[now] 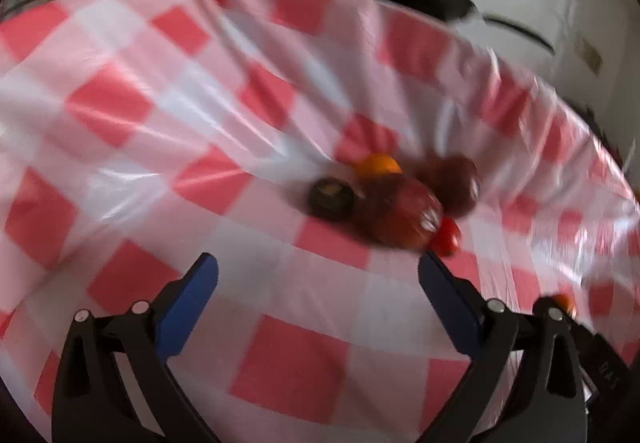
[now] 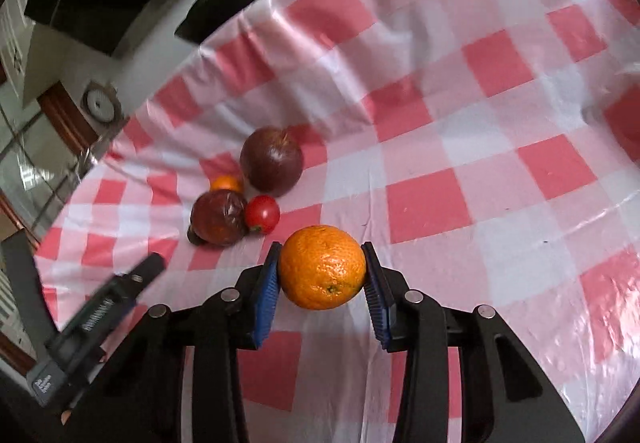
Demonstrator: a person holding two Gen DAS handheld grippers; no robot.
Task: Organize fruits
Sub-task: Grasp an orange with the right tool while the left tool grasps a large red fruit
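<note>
Right wrist view shows the right gripper (image 2: 322,270) clamped on an orange (image 2: 322,267), both blue pads pressing its sides, just above the checked tablecloth (image 2: 460,163). At ten o'clock from it sits a loose cluster: a tomato (image 2: 262,213), two dark red apples (image 2: 272,159) (image 2: 218,217), and a small orange fruit (image 2: 226,183) behind. The orange likely belongs with them, so that placing looks unfinished. The left gripper (image 1: 318,263) hangs wide and empty, near the cluster; it could crowd the drop spot.
</note>
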